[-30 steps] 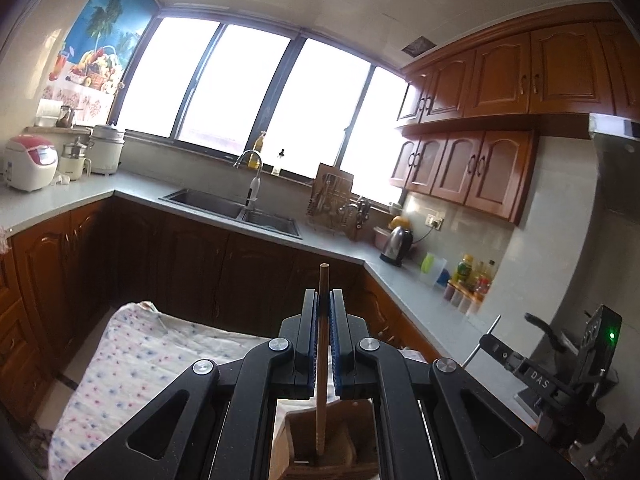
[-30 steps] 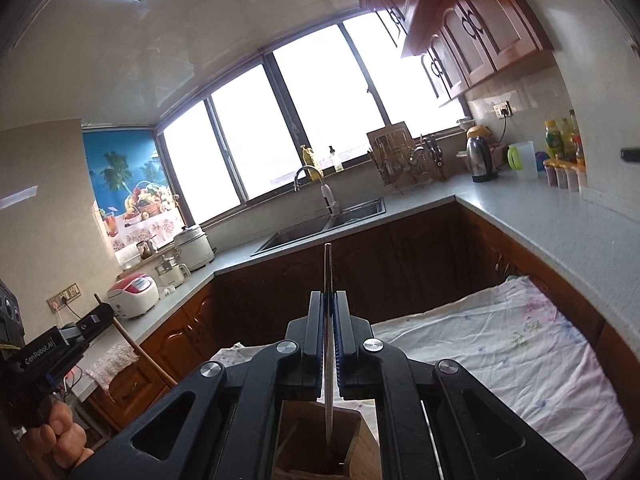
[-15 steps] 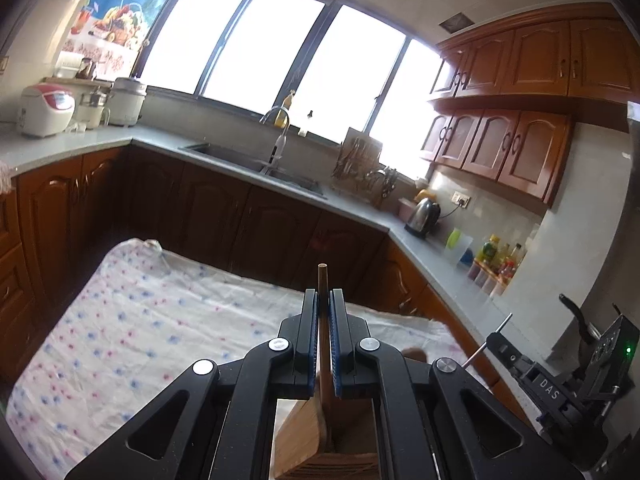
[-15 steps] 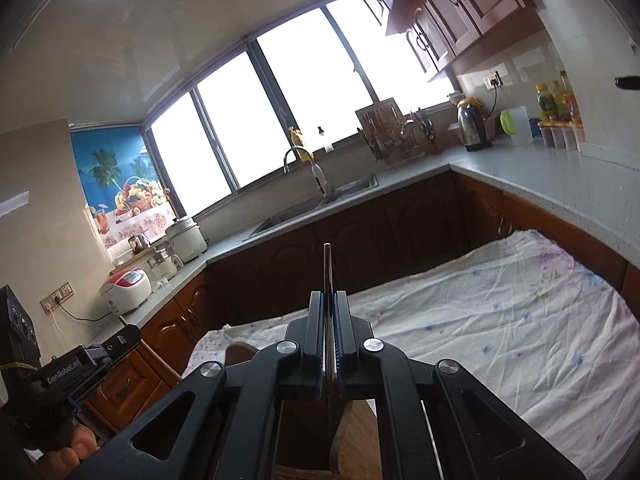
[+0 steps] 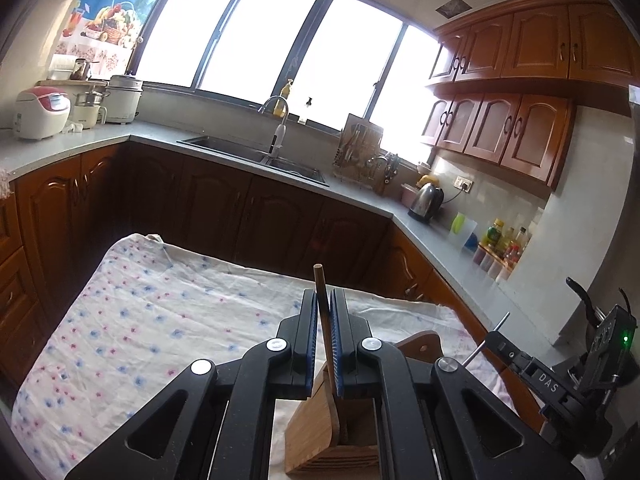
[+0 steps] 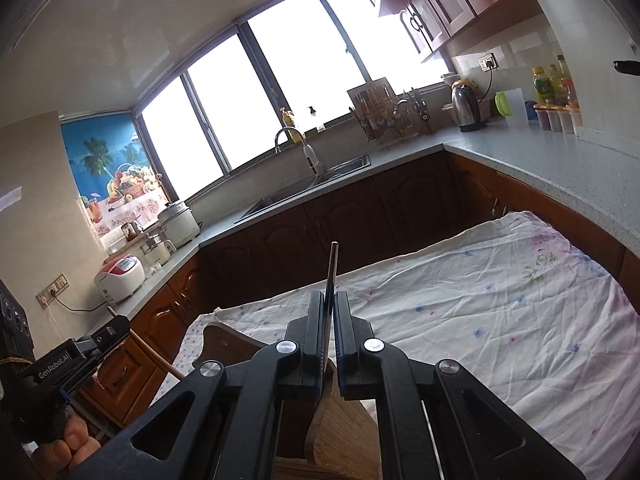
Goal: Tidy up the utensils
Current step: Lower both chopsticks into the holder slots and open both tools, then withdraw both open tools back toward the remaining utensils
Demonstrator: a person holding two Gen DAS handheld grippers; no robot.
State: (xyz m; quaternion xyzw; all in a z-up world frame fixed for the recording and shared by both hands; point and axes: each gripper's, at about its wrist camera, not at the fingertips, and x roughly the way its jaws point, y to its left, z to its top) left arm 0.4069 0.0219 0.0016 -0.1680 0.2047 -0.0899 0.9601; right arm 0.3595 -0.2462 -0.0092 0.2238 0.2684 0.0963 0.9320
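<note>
Step in hand: both utensils are being lowered into the wooden holder (image 5: 332, 436), which stands on the floral cloth (image 5: 140, 320) covering the table, close to the table's near edge and towards its right-hand side in the left wrist view.

Left gripper (image 5: 325, 312): the tongs are clamped together on a wooden-handled utensil (image 5: 320, 292). The handle rises upright between the pads; its flat lower part already sits inside the holder, against an inner wall.

Right gripper (image 6: 329, 310): the tongs are clamped on a thin metal utensil (image 6: 332, 268). Its top end stands above the pads. The lower end is hidden behind the gripper body, so its depth in the holder (image 6: 340, 432) cannot be told.

Next move, as a judgement: sink each utensil until its lower end rests on the holder floor, then part the tongs and withdraw straight upward, clear of the handles. A sideways pull on either handle could tip the holder.

Room for moving: the cloth beyond the holder, out to the far edge and both far corners, carries nothing. The two grippers work close beside each other over one small opening; the right gripper's body (image 5: 560, 376) shows at the right margin of the left wrist view. Release one utensil at a time. The holder's nearness to the table's near edge leaves little margin if it slides.
</note>
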